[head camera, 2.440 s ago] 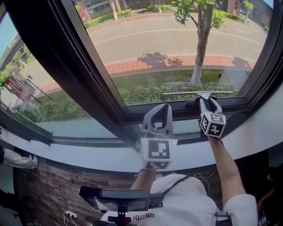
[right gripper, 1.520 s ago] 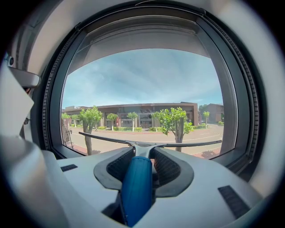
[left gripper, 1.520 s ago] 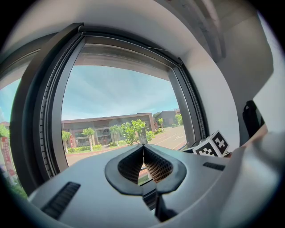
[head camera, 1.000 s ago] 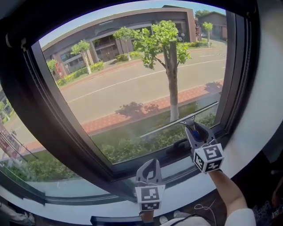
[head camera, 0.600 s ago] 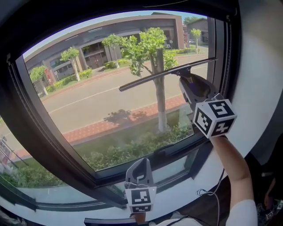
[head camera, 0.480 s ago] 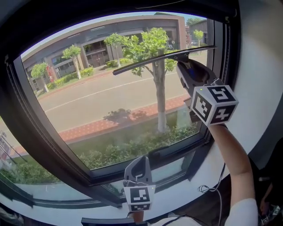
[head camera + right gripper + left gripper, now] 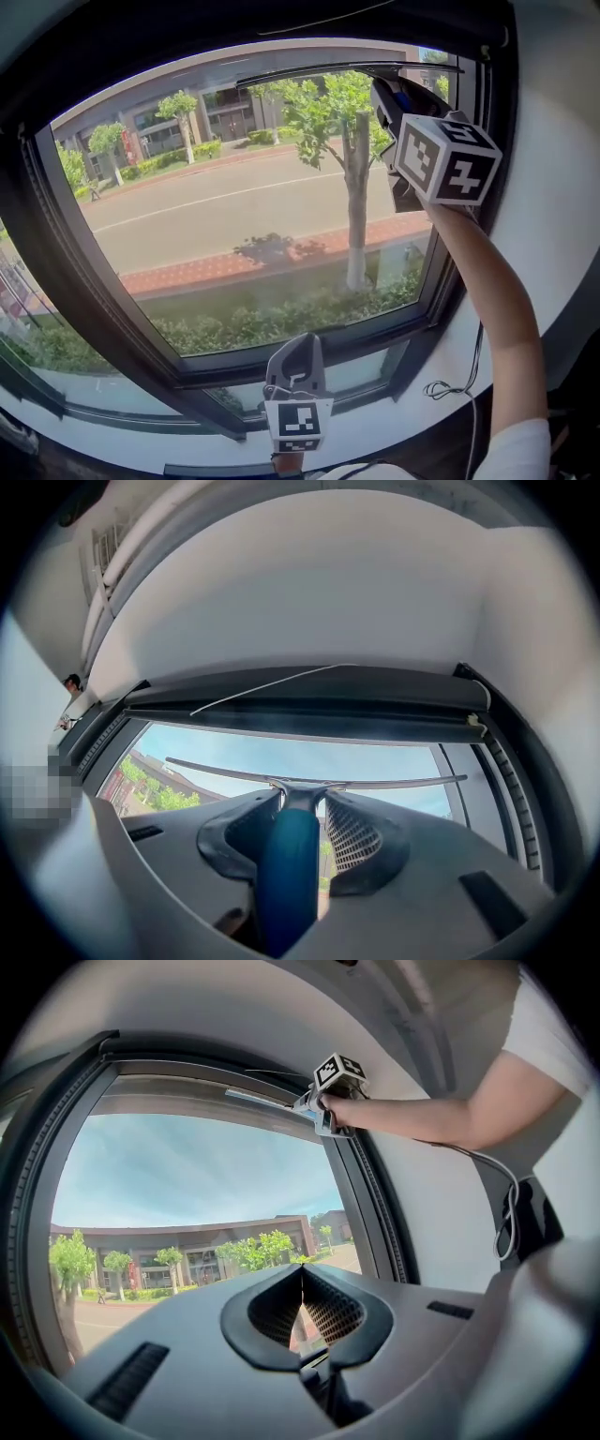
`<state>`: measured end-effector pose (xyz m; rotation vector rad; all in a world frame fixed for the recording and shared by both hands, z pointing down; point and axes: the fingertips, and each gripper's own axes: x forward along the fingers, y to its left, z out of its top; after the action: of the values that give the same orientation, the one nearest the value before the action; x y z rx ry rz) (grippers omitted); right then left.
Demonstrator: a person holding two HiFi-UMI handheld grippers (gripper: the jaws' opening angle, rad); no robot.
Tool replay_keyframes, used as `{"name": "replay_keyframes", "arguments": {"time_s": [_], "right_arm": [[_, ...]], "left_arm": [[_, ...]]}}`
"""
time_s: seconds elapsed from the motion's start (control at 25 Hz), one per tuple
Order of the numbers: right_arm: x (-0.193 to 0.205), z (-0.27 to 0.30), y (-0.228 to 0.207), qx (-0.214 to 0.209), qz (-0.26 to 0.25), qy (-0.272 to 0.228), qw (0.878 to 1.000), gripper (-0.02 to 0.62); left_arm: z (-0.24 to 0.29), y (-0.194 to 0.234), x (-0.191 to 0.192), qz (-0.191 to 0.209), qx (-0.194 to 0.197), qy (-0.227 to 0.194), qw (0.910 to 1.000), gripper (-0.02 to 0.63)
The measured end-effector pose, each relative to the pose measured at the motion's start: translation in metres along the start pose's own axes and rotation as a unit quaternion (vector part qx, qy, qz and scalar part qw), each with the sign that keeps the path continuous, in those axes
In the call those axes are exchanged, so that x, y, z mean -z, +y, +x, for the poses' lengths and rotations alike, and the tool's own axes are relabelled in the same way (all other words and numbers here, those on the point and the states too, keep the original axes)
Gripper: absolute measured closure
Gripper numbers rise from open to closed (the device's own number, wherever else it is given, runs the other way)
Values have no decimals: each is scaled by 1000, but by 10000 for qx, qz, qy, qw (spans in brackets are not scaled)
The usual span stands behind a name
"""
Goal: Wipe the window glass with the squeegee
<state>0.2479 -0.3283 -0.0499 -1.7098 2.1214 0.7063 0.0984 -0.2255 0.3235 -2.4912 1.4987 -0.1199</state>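
Observation:
The squeegee has a blue handle [image 7: 286,874] and a long thin blade [image 7: 309,778]. In the head view its blade [image 7: 347,70] lies along the very top of the window glass [image 7: 234,206], just under the upper frame. My right gripper [image 7: 394,94] is raised high at the pane's upper right, shut on the handle. My left gripper [image 7: 298,361] hangs low in front of the bottom frame, shut with nothing in it; its tips meet [image 7: 302,1274]. From the left gripper view the right gripper [image 7: 319,1110] and the blade [image 7: 262,1101] show high up.
A black window frame [image 7: 84,281] surrounds the pane, with a second sliding pane at the lower left. A white wall [image 7: 553,187] stands close on the right and a white sill [image 7: 422,422] lies below. A cable [image 7: 461,380] dangles at the right. A thin cord [image 7: 262,688] crosses the upper frame.
My right gripper has carried the squeegee from the pane's bottom edge up to its top edge. The left gripper has stayed low by the sill, still shut.

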Motion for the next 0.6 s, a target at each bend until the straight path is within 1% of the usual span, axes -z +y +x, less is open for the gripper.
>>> {"name": "replay_keyframes", "arguments": {"time_s": [0.12, 0.24, 0.48, 0.6], "right_arm": [[5, 0, -14, 158, 46, -141, 9998, 445], [9, 4, -22, 216, 10, -158, 9996, 445], [8, 12, -31, 382, 280, -262, 9985, 445], [10, 16, -32, 420, 260, -240, 9985, 445]], "left_arm": [[2, 2, 5, 52, -124, -30, 9999, 603], [3, 8, 5, 78, -210, -59, 9997, 603], [10, 16, 0, 200, -194, -141, 9995, 603], [13, 16, 2, 206, -157, -144, 9996, 603]]}}
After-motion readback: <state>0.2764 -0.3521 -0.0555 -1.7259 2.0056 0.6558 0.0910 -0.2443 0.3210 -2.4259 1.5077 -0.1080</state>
